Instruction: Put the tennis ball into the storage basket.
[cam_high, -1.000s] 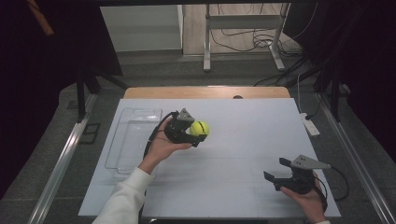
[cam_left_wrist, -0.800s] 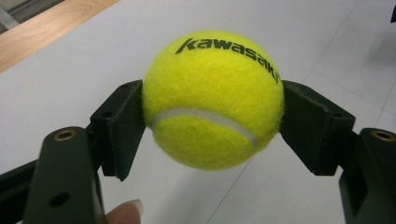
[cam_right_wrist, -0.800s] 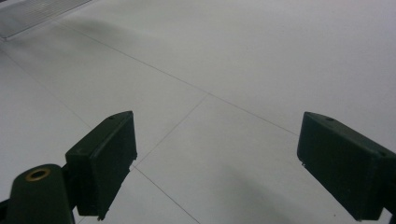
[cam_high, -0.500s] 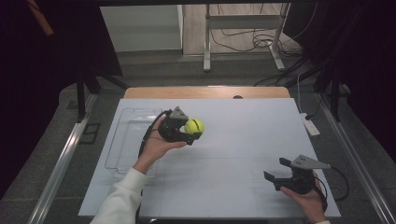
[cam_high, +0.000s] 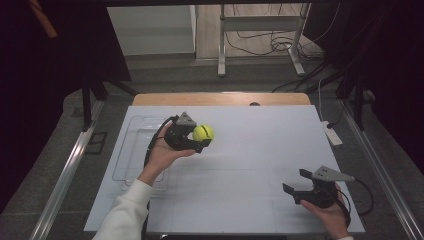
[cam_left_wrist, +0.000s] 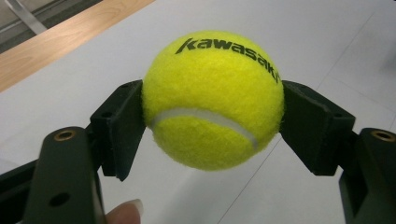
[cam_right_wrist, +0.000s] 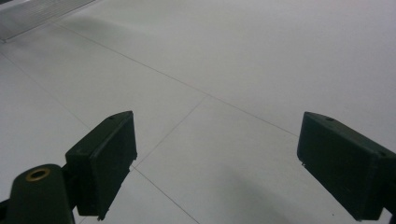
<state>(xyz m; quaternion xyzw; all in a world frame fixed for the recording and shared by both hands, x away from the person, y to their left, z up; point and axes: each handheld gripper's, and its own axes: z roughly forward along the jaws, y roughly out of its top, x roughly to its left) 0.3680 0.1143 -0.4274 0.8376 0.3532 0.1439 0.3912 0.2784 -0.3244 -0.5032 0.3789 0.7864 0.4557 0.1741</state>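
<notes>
Yellow felt tennis ball (cam_high: 203, 133) sits pinched in the left gripper (cam_high: 197, 140) above the table (cam_high: 260, 150), near a clear tray (cam_high: 131, 150); its round sides could slip loose. Right gripper (cam_high: 295, 187) gapes empty.

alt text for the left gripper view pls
A yellow tennis ball printed "kawasaki" is clamped between the two black jaws of the left gripper, held above a white table. A fingertip shows at the bottom edge.
</notes>
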